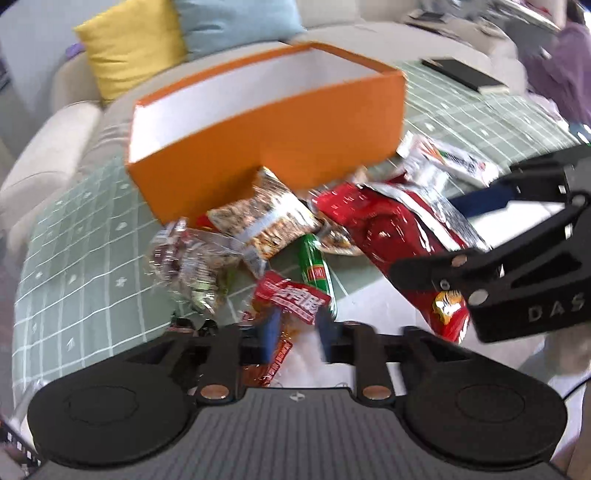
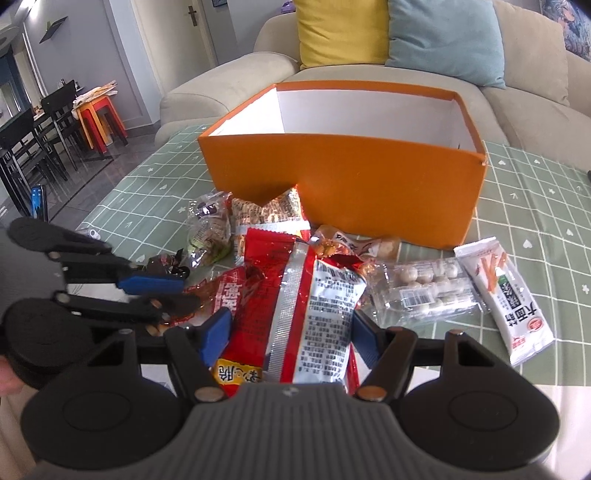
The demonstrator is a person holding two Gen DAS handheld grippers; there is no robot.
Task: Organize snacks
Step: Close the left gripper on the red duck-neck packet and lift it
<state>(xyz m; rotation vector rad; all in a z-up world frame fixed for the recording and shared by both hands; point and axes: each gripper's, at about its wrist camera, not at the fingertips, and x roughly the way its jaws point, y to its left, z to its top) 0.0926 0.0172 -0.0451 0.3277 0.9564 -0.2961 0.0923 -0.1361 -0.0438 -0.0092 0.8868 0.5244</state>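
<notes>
L jaws stand apart: left gripper (image 1: 297,332) is released, pads either side of a small red packet (image 1: 291,295) w/o visibly pressing it, tho the left wrist view is blurred. R jaws are clenched on the big red bag (image 2: 295,295): right gripper (image 2: 291,336) has a blue pad against each long edge, printed back of the bag facing up.

Everything else placed from the orange box (image 2: 369,184), which sits open-topped on the green checked cloth (image 2: 535,206), white inside, nothing visible in it:
- the snacks are all outside the box, heaped in front of its near wall.
- peanut pack (image 1: 266,221) lies touching that near wall, at the notch in it.
- clear bag of mixed bits (image 1: 188,262) is in front of the box's L corner.
- green tube (image 1: 317,269) is further out from the box, beside the small red packet.
- clear pack of white balls (image 2: 424,291) and white sachet (image 2: 513,295) lie in front of the box's R corner, side by side.
- behind the box: sofa w/ yellow cushion (image 2: 340,29) and blue cushion (image 2: 443,33).
</notes>
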